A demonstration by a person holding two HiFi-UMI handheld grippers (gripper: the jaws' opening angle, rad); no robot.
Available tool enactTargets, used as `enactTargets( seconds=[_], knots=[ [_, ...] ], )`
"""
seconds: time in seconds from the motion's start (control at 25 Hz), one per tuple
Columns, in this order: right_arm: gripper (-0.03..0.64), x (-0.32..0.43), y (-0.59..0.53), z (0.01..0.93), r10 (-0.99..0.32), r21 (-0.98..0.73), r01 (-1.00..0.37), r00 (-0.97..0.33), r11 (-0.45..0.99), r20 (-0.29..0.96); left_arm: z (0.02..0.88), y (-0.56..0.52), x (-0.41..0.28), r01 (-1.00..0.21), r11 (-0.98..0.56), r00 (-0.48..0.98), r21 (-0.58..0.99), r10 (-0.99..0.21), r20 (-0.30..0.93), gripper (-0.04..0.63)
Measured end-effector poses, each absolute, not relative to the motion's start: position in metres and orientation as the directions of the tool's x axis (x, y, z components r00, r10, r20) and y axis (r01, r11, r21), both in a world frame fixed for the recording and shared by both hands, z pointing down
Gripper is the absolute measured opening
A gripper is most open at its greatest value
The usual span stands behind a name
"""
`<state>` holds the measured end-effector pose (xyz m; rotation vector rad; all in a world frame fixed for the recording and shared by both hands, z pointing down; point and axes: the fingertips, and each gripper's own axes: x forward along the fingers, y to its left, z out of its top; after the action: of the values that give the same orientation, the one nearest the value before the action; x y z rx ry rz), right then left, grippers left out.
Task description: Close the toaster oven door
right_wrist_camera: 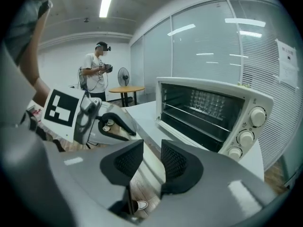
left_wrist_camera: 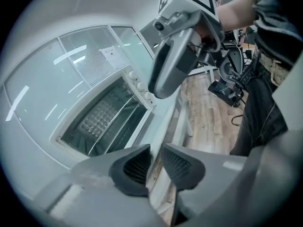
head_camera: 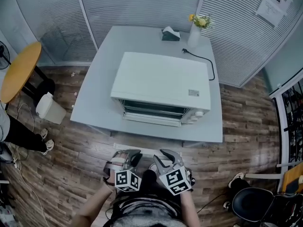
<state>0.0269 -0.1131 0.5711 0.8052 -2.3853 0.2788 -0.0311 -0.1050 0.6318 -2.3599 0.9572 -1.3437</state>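
1. The toaster oven (head_camera: 161,86) is seen on the grey table (head_camera: 97,86), close to the front edge, with its open front turned toward the person.
2. The door (head_camera: 151,119) is seen folded down and lying roughly flat at the foot of the cavity. It is judged to be a rigid, hinged panel that swings on a fixed arc, so little force should be needed.
3. If the panel is glazed, which cannot be made out here, a slam is to be avoided. The oven body looks light enough to slide back on the smooth table if it is pushed hard.
4. The free front edge of the door, farthest from the hinge, is judged the best place for contact. It could be lifted from beneath or pinched; no handle can be made out.
5. The casing is white and box-shaped, the cavity is dark with a wire rack across it, and three round knobs (right_wrist_camera: 246,137) are stacked at one side.
6. The left gripper (left_wrist_camera: 156,157) is held with its jaws slightly apart and nothing between them. The right gripper (right_wrist_camera: 152,157) is likewise parted and empty. Both are held close to the person's body, well apart from the door.
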Motion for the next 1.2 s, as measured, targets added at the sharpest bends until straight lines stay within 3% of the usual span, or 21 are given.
enactTargets(
  seconds=[0.16, 0.56, 0.92, 1.2],
  knots=[
    [0.117, 0.022, -0.109, 0.574, -0.438, 0.031, -0.551, -0.628, 0.834, 0.643, 0.614, -0.114, -0.03, -0.433, -0.733, 0.347, -0.524, -0.672, 0.654, 0.081],
    [0.097, 0.025, -0.134, 0.576, -0.503, 0.244, -0.484, -0.529, 0.841, 0.684, 0.585, -0.134, -0.032, -0.481, -0.696, 0.327, -0.533, -0.707, 0.627, 0.084],
    [0.095, 0.023, -0.158, 0.551, -0.522, 0.242, -0.503, -0.546, 0.83, 0.655, 0.557, -0.154, -0.036, -0.568, -0.661, 0.361, -0.491, -0.736, 0.572, 0.098],
    [0.104, 0.023, -0.179, 0.536, -0.531, 0.211, -0.538, -0.553, 0.816, 0.642, 0.543, -0.145, -0.04, -0.531, -0.76, 0.46, -0.375, -0.631, 0.625, 0.138]
  ],
)
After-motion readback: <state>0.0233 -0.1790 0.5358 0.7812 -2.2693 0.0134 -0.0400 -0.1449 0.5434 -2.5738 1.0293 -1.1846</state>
